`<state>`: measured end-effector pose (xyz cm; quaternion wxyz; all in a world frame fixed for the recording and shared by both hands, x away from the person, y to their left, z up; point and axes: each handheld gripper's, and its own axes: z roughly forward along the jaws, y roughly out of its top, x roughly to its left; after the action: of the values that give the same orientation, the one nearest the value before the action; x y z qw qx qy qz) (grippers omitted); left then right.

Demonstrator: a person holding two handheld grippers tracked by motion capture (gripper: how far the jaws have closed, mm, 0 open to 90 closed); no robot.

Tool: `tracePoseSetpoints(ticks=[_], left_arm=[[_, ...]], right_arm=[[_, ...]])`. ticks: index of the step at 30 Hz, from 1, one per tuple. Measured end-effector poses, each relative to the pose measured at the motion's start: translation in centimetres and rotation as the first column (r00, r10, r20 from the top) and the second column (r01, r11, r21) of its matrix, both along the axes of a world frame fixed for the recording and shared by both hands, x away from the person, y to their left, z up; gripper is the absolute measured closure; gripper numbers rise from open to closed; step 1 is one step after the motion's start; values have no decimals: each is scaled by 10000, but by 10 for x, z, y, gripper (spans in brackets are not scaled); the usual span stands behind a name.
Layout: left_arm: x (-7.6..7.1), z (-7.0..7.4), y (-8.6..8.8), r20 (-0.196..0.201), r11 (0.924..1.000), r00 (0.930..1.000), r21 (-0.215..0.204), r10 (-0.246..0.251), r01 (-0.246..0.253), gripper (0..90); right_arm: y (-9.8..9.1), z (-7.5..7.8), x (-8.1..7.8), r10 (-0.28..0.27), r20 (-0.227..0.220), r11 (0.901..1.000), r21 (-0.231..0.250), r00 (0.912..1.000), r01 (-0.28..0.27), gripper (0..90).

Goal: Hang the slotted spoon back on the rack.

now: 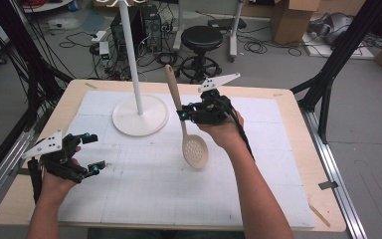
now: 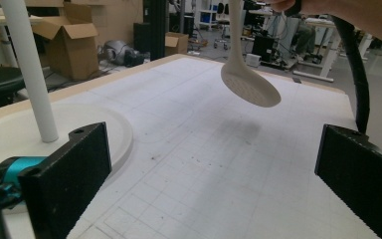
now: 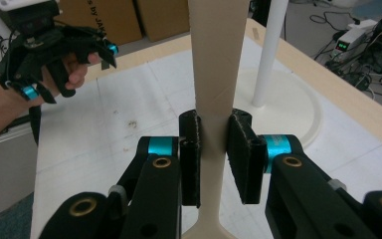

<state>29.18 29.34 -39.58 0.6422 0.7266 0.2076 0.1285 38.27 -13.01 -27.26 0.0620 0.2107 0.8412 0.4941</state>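
At the near left corner of the white mat (image 1: pixel 144 194), the left gripper (image 1: pixel 90 152) rests low with its jaws spread wide and nothing between them; in the left gripper view the two black jaws stand well apart over bare mat. Farther in and to the right, the right gripper (image 1: pixel 183 114) is clamped on the handle of a slotted spoon (image 1: pixel 194 151), held clear above the mat. The right gripper view shows both pads pressing the flat handle from either side, partway along its length.

The spoon is pale beige, probably plastic or light wood, with an oval bowl pierced by small holes. Its long axis runs nearly upright, slightly tilted: bowl hanging down toward the near side, handle end pointing up and away. Just beyond it to the left stands a white stand (image 1: pixel 140 115), a round base with a thin upright pole. The right hand is far nearer that stand than the left, so any move toward it would likely fall to the right hand.
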Motion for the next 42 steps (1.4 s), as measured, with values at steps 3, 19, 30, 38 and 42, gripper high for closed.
tracePoseSetpoints(ticks=[3,19,30,38,42], left_arm=[[0,0,1,-9,10000,10000,-21,5,-5,17],[0,0,2,-49,10000,10000,-89,-8,8,17],[0,0,2,-24,9999,10000,-128,-43,43,17],[0,0,3,-4,9999,10000,-154,-30,30,17],[0,0,4,3,9998,10000,-171,-55,55,17]], right_arm=[[1,6,6,2,170,9999,107,9999,-3,762],[6,43,42,-15,449,9991,426,9990,-4,761],[13,64,70,-94,528,9997,234,9986,81,761],[25,74,89,-224,495,9996,177,9985,216,761],[32,80,95,-211,507,9997,86,9985,207,761]])
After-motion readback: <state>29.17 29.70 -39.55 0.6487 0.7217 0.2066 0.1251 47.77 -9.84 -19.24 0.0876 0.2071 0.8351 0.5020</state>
